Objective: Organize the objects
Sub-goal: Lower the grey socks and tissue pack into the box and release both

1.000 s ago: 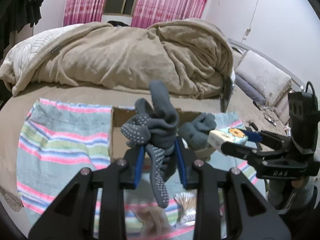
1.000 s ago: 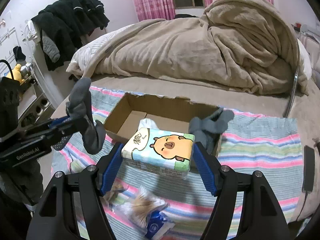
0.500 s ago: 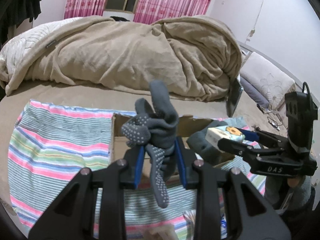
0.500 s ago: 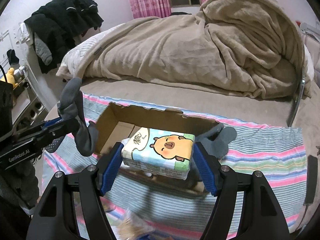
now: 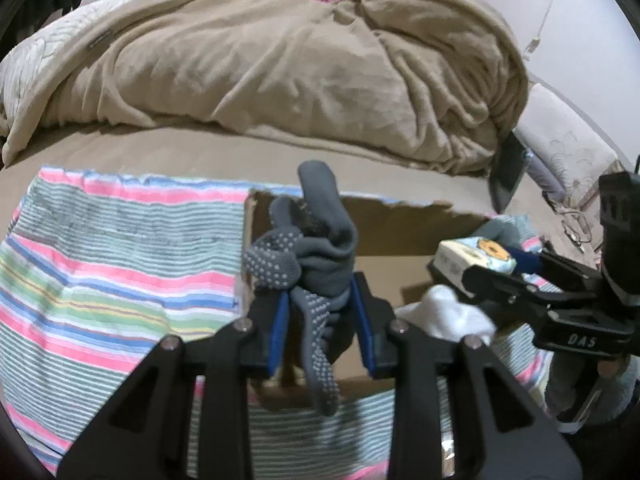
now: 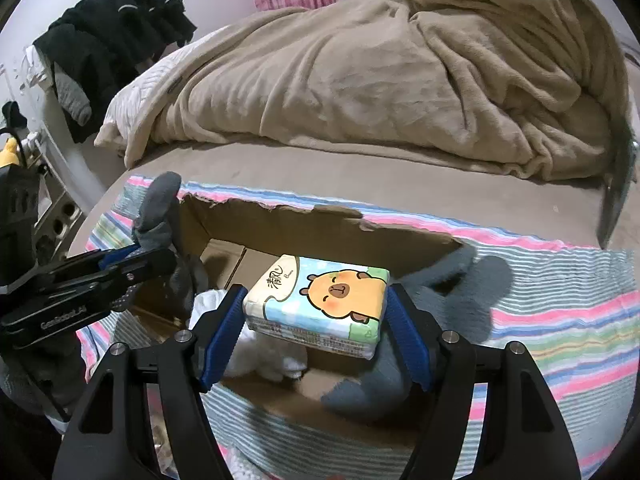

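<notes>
My left gripper (image 5: 320, 312) is shut on a grey dotted sock (image 5: 312, 256) and holds it over the left part of an open cardboard box (image 5: 400, 224). It also shows in the right wrist view (image 6: 132, 264). My right gripper (image 6: 316, 316) is shut on a tissue pack (image 6: 320, 300) with a cartoon capybara, held over the box (image 6: 320, 228). The pack also shows in the left wrist view (image 5: 472, 256). A white cloth (image 6: 256, 352) lies in the box. A grey sock (image 6: 472, 276) hangs over the box's right wall.
The box stands on a striped cloth (image 5: 100, 264) spread on a bed. A heaped beige blanket (image 5: 280, 60) lies behind it. Dark clothes (image 6: 120, 36) hang at the far left wall. A crinkled plastic packet (image 6: 160, 440) lies in front of the box.
Both grippers have moved forward and down over the box with their loads. The box now fills more of each view, and the white cloth inside shows.
</notes>
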`<state>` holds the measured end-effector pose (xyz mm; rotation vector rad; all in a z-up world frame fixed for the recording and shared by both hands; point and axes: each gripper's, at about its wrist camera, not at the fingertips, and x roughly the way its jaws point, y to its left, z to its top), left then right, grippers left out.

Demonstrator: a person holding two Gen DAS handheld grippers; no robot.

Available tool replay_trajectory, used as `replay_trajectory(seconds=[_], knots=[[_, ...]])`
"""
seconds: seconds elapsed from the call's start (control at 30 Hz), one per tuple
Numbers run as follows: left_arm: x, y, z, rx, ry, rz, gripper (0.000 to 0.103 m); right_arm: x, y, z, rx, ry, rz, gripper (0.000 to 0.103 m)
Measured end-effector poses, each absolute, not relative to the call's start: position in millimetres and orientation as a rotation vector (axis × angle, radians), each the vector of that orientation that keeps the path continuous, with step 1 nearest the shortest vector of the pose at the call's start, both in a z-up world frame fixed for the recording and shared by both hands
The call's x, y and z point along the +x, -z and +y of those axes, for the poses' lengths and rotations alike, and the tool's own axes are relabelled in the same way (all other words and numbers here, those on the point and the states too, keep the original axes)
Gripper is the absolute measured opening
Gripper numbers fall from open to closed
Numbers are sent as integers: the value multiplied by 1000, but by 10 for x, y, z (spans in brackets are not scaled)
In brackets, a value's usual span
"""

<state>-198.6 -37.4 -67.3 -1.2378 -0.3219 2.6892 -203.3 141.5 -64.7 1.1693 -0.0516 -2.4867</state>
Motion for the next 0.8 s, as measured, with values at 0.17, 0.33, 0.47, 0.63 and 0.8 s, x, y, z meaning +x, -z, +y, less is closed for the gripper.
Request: replay_trajectory(seconds=[0.17,0.33,0.47,0.63,0.8], knots=[[-2002,704,-343,-1264,-2687,-279,37,-2122,727,1374,1165,2478,-65,74],[-1993,672,-294,-1303,-2693,-245,39,-2148,743,1362,1158,2489,-80,74],[-1919,604,-333,-1298,-2716,-279,53,-2112,687,1374,1145,2503,-79,76],[-1785,503,-327,-1272,-2734,-275,55,-2020,561,1380,1118,2505,-89,83],[-1623,387,-333,-1250,-2749,-273,56,-1869,450,1362,1100,2516,-80,83]])
